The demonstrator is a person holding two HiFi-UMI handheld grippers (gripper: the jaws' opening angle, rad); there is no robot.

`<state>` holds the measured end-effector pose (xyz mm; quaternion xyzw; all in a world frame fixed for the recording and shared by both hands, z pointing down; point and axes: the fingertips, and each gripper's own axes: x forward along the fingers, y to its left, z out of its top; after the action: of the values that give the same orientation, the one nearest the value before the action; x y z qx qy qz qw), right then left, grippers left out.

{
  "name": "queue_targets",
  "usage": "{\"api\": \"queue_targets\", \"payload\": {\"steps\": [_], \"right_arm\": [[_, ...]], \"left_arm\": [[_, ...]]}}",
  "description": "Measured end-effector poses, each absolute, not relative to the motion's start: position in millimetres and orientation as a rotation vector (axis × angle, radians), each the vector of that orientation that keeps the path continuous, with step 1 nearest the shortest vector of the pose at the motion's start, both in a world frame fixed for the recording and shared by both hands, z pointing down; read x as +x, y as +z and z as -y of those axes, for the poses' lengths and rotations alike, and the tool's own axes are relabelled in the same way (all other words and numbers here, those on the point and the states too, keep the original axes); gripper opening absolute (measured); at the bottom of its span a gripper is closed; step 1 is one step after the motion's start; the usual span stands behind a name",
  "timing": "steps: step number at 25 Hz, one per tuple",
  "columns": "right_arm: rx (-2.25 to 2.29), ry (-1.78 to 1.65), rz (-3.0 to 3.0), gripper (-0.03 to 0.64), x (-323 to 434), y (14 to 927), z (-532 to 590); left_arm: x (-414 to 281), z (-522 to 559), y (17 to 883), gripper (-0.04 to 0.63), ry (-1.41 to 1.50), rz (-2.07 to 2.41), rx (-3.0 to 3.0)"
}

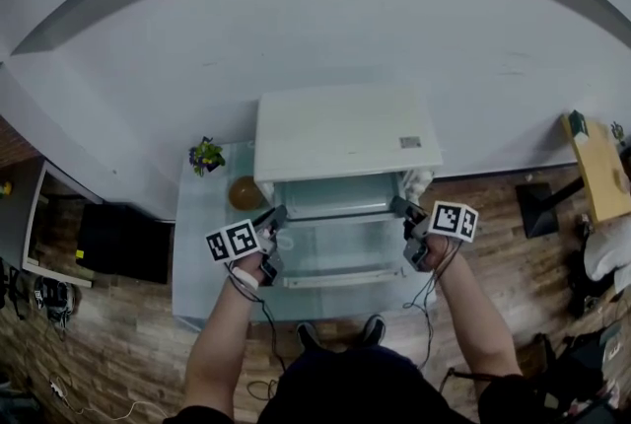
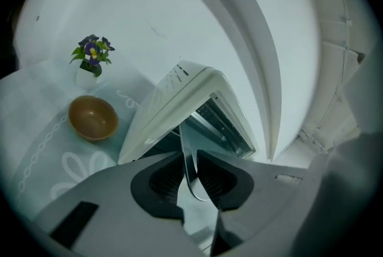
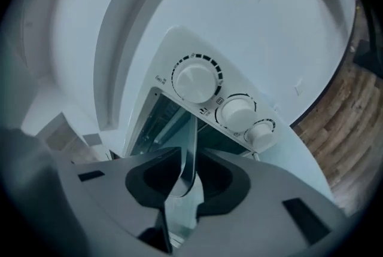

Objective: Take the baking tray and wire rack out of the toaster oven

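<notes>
On the pale-clothed table (image 1: pixel 202 245), toaster oven (image 1: pixel 340 131) faces the person, door (image 1: pixel 335 254) lying open toward them. Baking tray (image 2: pixel 187 139) sits in the oven mouth, long axis side to side, one short end toward each hand, neither nearer. Left gripper (image 2: pixel 190 169) clenched on the tray's left rim. Right gripper (image 3: pixel 182 175) brackets the right rim with a sliver of gap, likely not biting. Wire rack not made out. Pull runs straight back over the door; right probably needs a firmer bite first
</notes>
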<state>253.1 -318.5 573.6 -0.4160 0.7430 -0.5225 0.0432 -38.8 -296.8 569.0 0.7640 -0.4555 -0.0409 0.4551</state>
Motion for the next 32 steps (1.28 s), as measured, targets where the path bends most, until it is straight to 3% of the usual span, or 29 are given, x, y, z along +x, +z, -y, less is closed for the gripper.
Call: {"api": "queue_targets", "payload": {"steps": [1, 11, 32], "right_arm": [[-1.256, -1.595, -2.339, 0.076, 251.5, 573.8, 319.2], [-1.140, -1.573, -2.524, 0.084, 250.8, 574.5, 286.6], [-0.951, -1.524, -2.629, 0.078, 257.9, 571.5, 215.5]], "left_arm": [[-37.6, 296.1, 568.8, 0.068, -0.059, 1.120, 1.900], [-28.6, 259.2, 568.6, 0.083, 0.111, 1.127, 1.980], [-14.0, 150.2, 573.7, 0.083, 0.039, 1.296, 1.926]]}}
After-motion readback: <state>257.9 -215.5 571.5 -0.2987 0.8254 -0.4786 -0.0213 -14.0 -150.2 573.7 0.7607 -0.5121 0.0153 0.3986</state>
